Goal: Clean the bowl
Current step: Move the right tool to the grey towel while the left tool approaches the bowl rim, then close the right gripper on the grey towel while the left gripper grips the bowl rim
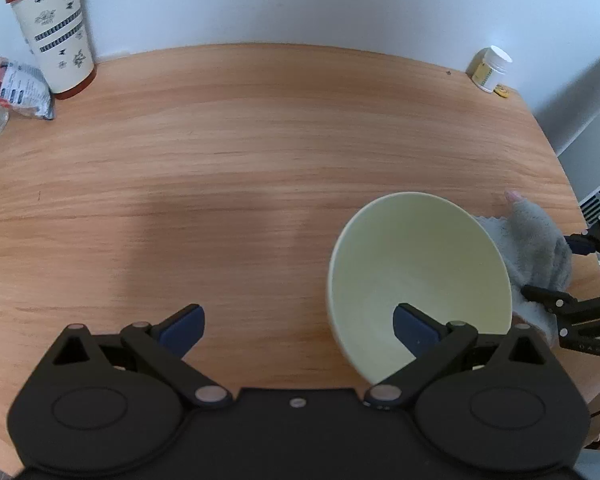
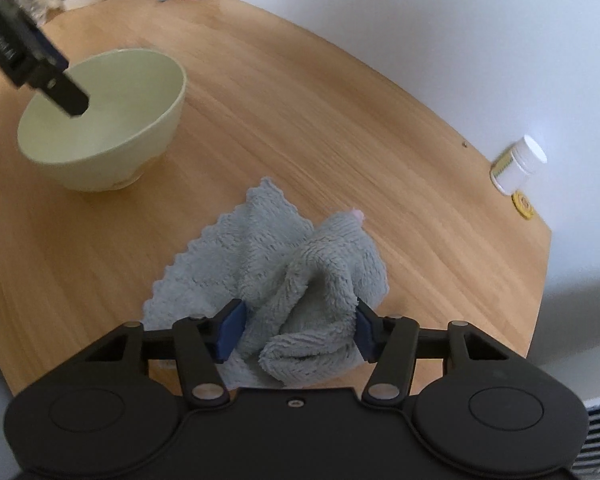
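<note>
Left tongs (image 1: 298, 330) wide open, straddling bowl (image 1: 416, 276) rim to steady it; right tongs (image 2: 296, 330) closing around cloth (image 2: 300, 280) on tabletop (image 1: 220, 160) for wiping.

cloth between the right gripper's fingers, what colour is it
Light grey, fluffy cloth with a scalloped edge; the right wrist view shows it best.

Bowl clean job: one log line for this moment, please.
left gripper: open, one finger inside bowl | right gripper: straddling grey cloth, grip unclear | cloth on table, wiping not begun
</note>
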Motion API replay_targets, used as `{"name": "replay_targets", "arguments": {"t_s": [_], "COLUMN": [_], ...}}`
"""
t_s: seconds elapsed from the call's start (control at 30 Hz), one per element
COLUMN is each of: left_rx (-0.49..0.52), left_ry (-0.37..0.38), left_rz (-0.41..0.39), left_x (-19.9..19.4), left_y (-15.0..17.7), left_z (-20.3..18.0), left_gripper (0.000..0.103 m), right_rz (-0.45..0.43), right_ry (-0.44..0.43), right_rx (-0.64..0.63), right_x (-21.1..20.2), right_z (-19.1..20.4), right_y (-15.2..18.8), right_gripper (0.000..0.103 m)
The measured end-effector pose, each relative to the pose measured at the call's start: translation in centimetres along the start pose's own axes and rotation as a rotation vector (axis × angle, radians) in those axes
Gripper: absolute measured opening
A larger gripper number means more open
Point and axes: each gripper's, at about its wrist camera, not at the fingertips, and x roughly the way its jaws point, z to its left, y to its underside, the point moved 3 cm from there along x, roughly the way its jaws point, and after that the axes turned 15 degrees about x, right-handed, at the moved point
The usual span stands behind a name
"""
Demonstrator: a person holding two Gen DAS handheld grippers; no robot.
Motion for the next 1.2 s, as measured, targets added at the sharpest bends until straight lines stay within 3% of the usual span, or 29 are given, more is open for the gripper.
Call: {"name": "replay_targets", "arguments": {"t_s": [0.13, 0.27, 0.37, 0.47, 0.53, 0.77, 0.83, 1.07, 1.2], "left_rx": [-0.006, -0.043, -0.058, -0.154, -0.175, -0.106, -0.091, -0.134, -0.069], "left_ry": [-0.004, -0.061, -0.050, -0.033, -0.024, -0.035, -0.068, -0.019, -0.011], "left_rz": [-0.008, 0.022, 0.055, 0.018, 0.023, 0.105, 0.082, 0.063, 0.045], "left_x": [0.2, 0.8, 1.1, 1.0, 1.1, 1.8, 1.5, 1.3, 1.3], "left_y": [-0.6, -0.7, -0.3, 0.2, 0.2, -0.5, -0.7, -1.0, -1.3], "left_z": [0.2, 0.9, 1.3, 2.0, 2.2, 1.4, 1.2, 1.2, 0.4], "left_gripper": [0.103, 0.103, 0.103, 0.103, 0.103, 0.103, 0.103, 0.103, 0.098], "right_rz": [-0.014, -0.023, -0.024, -0.017, -0.013, 0.002, 0.007, -0.043, -0.080], "right_ry": [-0.003, 0.008, -0.002, -0.018, -0.034, -0.052, -0.060, -0.125, -0.133], "right_rx": [0.017, 0.016, 0.044, 0.057, 0.066, 0.077, 0.097, 0.252, 0.261], "right_x": [-0.3, -0.5, -0.4, -0.4, -0.3, -0.6, -0.8, -3.2, -4.8], "right_z": [-0.1, 0.2, -0.1, -0.1, 0.1, 0.8, 0.7, -0.1, 0.3], "right_y": [0.3, 0.3, 0.3, 0.1, 0.0, -0.3, -0.4, -1.1, -1.1], "right_gripper": [0.061, 0.061, 0.060, 0.052, 0.040, 0.026, 0.022, 0.021, 0.021]}}
